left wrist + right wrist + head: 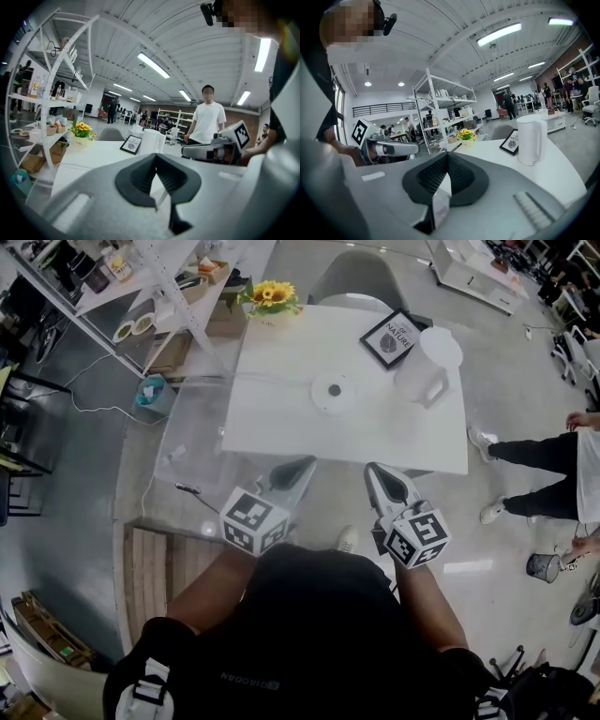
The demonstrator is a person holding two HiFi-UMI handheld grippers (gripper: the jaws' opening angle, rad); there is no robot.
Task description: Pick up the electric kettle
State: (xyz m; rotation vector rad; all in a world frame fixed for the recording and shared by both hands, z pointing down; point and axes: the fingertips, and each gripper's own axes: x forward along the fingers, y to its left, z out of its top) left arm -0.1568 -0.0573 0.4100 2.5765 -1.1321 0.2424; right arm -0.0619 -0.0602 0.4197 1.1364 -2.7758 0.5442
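On the table: a white electric kettle stands upright at the far right, apart from its round base, which lies near the middle.
Beside the kettle: a framed picture just to its left; a sunflower pot at the far left corner.
Left gripper: jaws together with nothing between them, at the near table edge, well apart from the kettle.
Right gripper: jaws closed, empty, near the left one at the same edge.
Bystander: stands on the floor right of the table.
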